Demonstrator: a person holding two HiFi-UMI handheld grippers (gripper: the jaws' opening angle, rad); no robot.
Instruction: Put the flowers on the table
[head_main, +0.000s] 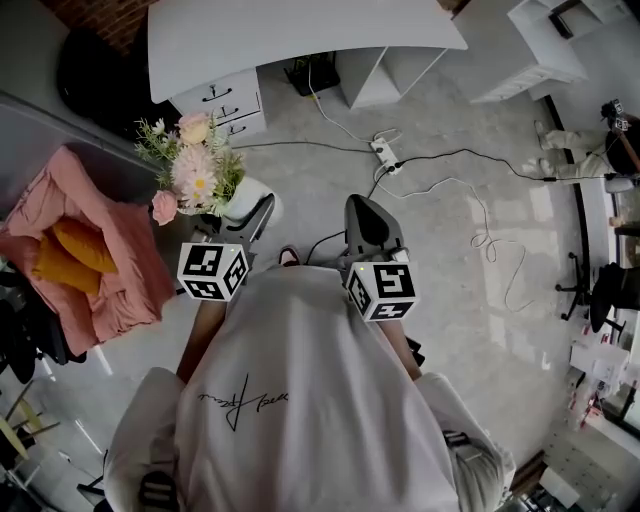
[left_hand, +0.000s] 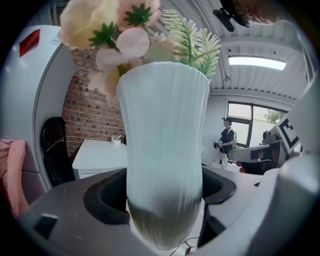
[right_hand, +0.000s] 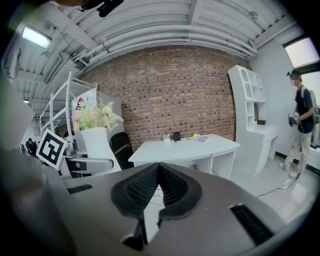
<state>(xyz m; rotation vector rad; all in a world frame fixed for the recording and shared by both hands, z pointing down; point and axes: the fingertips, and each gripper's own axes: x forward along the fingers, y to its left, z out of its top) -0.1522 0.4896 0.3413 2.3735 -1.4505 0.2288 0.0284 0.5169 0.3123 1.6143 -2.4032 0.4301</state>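
One white vase (left_hand: 165, 150) of flowers (head_main: 195, 165) is clamped low on its body in the left tool (head_main: 243, 212), jaws wide, well short of the worktop (head_main: 300, 35). It looks smooth, breakable, top-heavy; a firm mid-body grip suits. The right tool (right_hand: 159, 172) is closed, empty.

Floor (head_main: 450, 105) toward the white table (head_main: 300, 40) lies open, crossed by loose cables (head_main: 460, 151) and a power strip (head_main: 384, 151).

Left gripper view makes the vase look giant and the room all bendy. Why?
Left gripper view: the wide-angle camera sits very close to the white vase, so it fills the frame, its base shadowed, corners black. Right gripper view: the same kind of lens bows the brick wall like a bubble. Head view: sharp, softly lit.
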